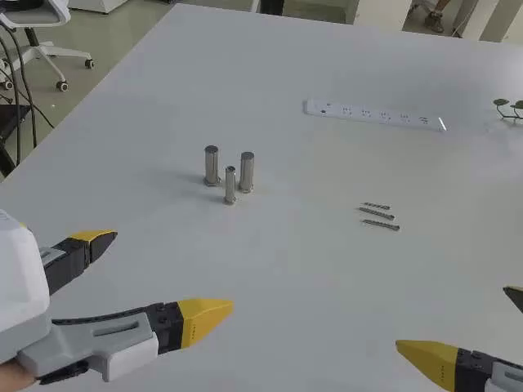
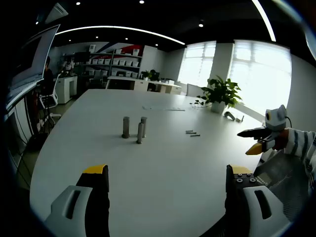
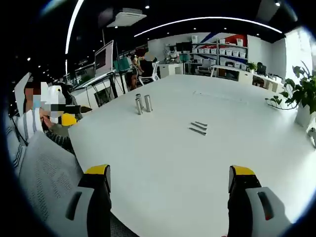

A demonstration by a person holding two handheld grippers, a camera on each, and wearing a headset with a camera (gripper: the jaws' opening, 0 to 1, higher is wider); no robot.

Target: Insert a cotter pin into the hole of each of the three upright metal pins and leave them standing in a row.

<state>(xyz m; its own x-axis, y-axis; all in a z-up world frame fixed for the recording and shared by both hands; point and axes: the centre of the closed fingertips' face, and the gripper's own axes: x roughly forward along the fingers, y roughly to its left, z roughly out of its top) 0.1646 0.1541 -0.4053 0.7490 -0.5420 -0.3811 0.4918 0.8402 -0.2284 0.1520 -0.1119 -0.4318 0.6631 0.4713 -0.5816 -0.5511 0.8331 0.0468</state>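
Three upright metal pins stand in a tight cluster at the middle of the white table; they also show in the left gripper view and the right gripper view. Three cotter pins lie loose on the table right of them, also visible as cotter pins and cotter pins. My left gripper hovers open at the near left, well short of the pins; its own view shows its jaws wide apart. My right gripper is open at the near right, empty.
A white power strip lies far behind the cotter pins. An office chair stands off the table's left edge. A potted plant sits at the table's far end. The table's near edge lies just below both grippers.
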